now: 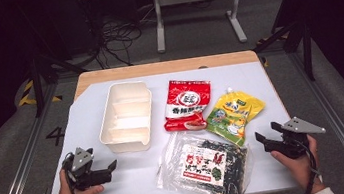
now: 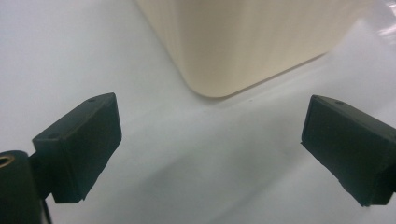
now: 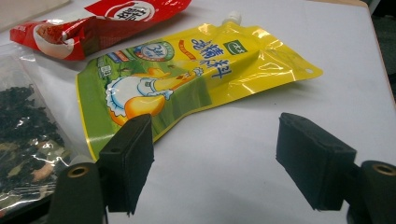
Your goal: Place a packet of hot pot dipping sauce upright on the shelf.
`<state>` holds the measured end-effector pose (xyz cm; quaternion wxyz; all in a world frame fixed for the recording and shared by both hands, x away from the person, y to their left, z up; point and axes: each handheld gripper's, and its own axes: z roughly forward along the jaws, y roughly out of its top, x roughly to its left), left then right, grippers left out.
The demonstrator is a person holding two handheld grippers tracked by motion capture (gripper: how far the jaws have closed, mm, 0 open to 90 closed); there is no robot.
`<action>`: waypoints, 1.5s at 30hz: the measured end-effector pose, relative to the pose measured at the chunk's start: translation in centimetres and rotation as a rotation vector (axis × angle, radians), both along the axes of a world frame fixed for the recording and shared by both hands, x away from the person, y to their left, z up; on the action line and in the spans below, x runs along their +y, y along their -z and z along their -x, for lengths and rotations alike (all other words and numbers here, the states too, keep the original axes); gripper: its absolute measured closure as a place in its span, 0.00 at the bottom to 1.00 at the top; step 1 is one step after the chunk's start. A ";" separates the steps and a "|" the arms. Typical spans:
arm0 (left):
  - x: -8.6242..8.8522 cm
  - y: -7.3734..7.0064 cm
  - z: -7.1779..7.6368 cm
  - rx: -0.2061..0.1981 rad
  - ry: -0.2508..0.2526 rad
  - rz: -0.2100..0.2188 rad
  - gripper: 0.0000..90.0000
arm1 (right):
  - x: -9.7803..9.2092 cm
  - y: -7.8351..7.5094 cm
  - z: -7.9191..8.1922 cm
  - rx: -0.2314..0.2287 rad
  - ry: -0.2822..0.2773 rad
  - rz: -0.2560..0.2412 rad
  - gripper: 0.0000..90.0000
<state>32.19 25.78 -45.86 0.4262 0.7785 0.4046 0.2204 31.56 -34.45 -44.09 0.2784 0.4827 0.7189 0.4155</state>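
My left gripper [image 1: 111,166] is spread wide and empty, just short of the cream bin [image 1: 127,115] corner. My right gripper [image 1: 261,139] is also wide apart, holding nothing, near the yellow spout pouch [image 1: 235,114]. Red packet [image 1: 187,104] sits between bin and pouch; seaweed bag [image 1: 208,165] lies nearest me.

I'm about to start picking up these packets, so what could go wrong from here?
1. The yellow pouch lies flat and glossy on the table, so the open right gripper might slide over it rather than pinch it.
2. The clear bag overhangs the table's near edge; a nudge could tip it off.
3. The left gripper, also open, sits close to the white bin and may push that light bin askew.
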 end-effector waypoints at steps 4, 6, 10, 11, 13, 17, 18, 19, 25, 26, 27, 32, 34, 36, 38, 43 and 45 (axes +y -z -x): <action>0.4 -0.3 1.0 -0.009 0.016 0.028 0.10 | 0.0 0.0 -0.2 0.011 -0.006 -0.011 0.33; 0.2 -0.2 1.3 0.002 0.037 -0.001 0.12 | -0.1 0.0 -0.5 0.022 -0.024 -0.034 0.32; -0.2 -0.2 1.8 0.008 0.063 0.010 0.13 | 0.2 0.1 -1.6 0.049 -0.030 -0.061 0.32; -0.2 -0.2 1.8 0.008 0.063 0.010 0.13 | 0.2 0.1 -1.6 0.049 -0.030 -0.061 0.32; -0.4 -0.2 1.9 0.003 0.076 -0.013 0.14 | 0.6 0.4 -2.4 0.078 -0.032 -0.042 0.31; -0.6 0.1 1.9 0.000 0.074 -0.059 0.16 | 0.6 1.1 -4.3 0.146 -0.005 -0.065 0.27; -0.5 0.2 1.9 0.005 0.080 -0.064 0.16 | 0.6 1.1 -4.3 0.146 -0.005 -0.065 0.27; -0.5 0.2 1.9 0.005 0.078 -0.066 0.16 | 0.7 1.2 -4.6 0.166 0.003 -0.075 0.27; -0.9 0.3 1.7 0.009 0.087 -0.076 0.17 | 0.7 0.9 -6.2 0.199 0.019 -0.201 0.23; -1.0 0.3 1.7 0.014 0.086 -0.075 0.17 | 0.7 0.8 -6.3 0.201 0.016 -0.222 0.24; -1.0 0.3 1.7 0.016 0.089 -0.070 0.17 | 0.8 0.5 -6.5 0.194 0.019 -0.224 0.24; -1.3 0.2 1.8 0.019 0.102 -0.052 0.17 | 2.4 1.0 -7.8 0.261 0.001 -0.223 0.21; -1.4 0.2 1.6 0.012 0.112 -0.040 0.17 | 2.8 1.2 -8.1 0.285 -0.007 -0.211 0.15; -1.7 0.2 1.3 0.013 0.124 -0.028 0.17 | 3.4 1.3 -8.4 0.274 -0.016 -0.197 0.16; -2.0 0.2 1.1 0.020 0.139 -0.024 0.17 | 3.5 1.3 -8.8 0.270 -0.007 -0.189 0.29; -2.9 0.4 0.8 0.017 0.155 -0.054 0.18 | 3.0 1.4 -9.3 0.272 -0.024 -0.224 0.68; -2.9 0.4 0.6 0.021 0.154 -0.054 0.18 | 3.4 1.2 -9.5 0.260 -0.048 -0.181 0.78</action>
